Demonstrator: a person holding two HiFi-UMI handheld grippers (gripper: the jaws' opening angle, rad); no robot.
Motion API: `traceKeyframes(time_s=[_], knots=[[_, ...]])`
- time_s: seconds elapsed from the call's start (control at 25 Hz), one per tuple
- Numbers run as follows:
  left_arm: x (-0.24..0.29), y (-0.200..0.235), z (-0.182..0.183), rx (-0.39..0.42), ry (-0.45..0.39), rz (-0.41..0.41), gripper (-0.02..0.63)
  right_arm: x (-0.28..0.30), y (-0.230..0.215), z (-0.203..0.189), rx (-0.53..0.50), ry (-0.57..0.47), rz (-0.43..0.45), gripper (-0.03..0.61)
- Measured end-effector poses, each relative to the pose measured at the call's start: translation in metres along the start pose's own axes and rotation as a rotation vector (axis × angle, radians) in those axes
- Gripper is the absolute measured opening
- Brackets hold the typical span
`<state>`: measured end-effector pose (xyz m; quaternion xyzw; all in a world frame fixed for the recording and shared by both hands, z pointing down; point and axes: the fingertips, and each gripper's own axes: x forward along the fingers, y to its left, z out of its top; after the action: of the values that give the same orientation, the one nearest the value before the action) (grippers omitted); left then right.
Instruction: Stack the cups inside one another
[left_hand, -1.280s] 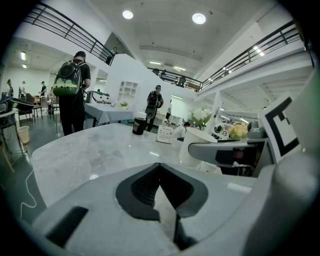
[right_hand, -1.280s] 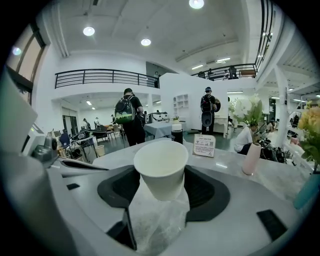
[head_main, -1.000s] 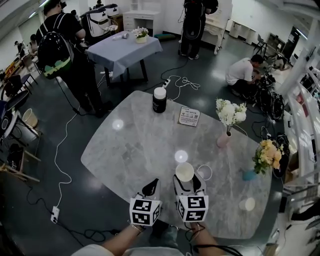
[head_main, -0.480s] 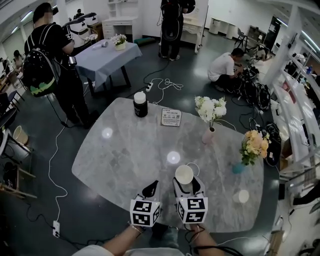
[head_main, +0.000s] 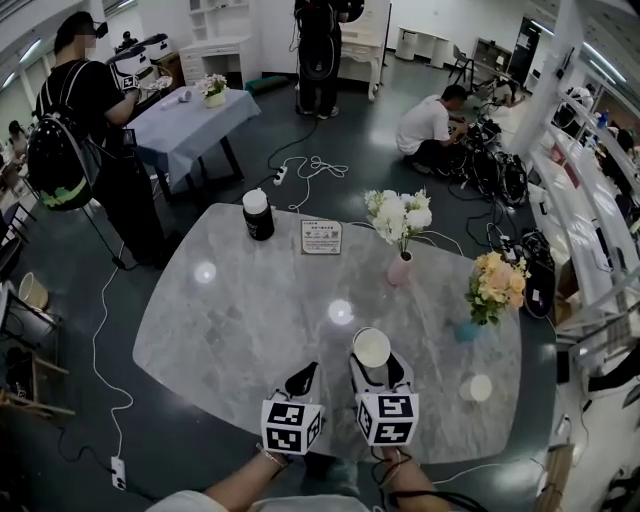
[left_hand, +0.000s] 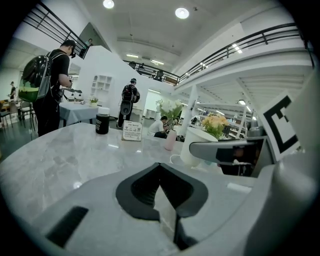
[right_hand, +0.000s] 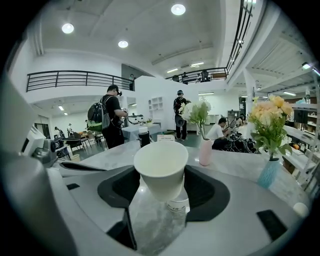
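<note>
My right gripper (head_main: 374, 362) is shut on a white paper cup (head_main: 372, 348), held upright just above the marble table (head_main: 240, 320) near its front edge. In the right gripper view the cup (right_hand: 161, 168) sits between the jaws with its mouth open upward. Directly beneath it shows the printed lower part of a second white cup (right_hand: 178, 205), mostly hidden. My left gripper (head_main: 302, 379) hovers just left of the right one, shut and empty. From the left gripper view (left_hand: 161, 175) the held cup (left_hand: 196, 145) appears to the right, with a thin white ring (left_hand: 174, 159) on the table beside it.
Farther back stand a black jar with a white lid (head_main: 258, 214), a small sign card (head_main: 321, 236) and a pink vase of white flowers (head_main: 399, 268). A teal vase of yellow flowers (head_main: 466, 330) is at the right. People, cables and another table surround this one.
The head view has swung so the table items drift left. The white ring that lay right of the held cup is now hidden under it. Both grippers keep their state.
</note>
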<state>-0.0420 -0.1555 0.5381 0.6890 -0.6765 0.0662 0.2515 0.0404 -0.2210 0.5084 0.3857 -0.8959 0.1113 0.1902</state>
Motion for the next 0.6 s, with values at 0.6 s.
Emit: traceKeyframes(time_s=[0.6], knots=[[0.041, 0.008, -0.005, -0.004, 0.052, 0.003, -0.003, 0.036, -0.029, -0.014, 0.028, 0.043, -0.016, 0.252]])
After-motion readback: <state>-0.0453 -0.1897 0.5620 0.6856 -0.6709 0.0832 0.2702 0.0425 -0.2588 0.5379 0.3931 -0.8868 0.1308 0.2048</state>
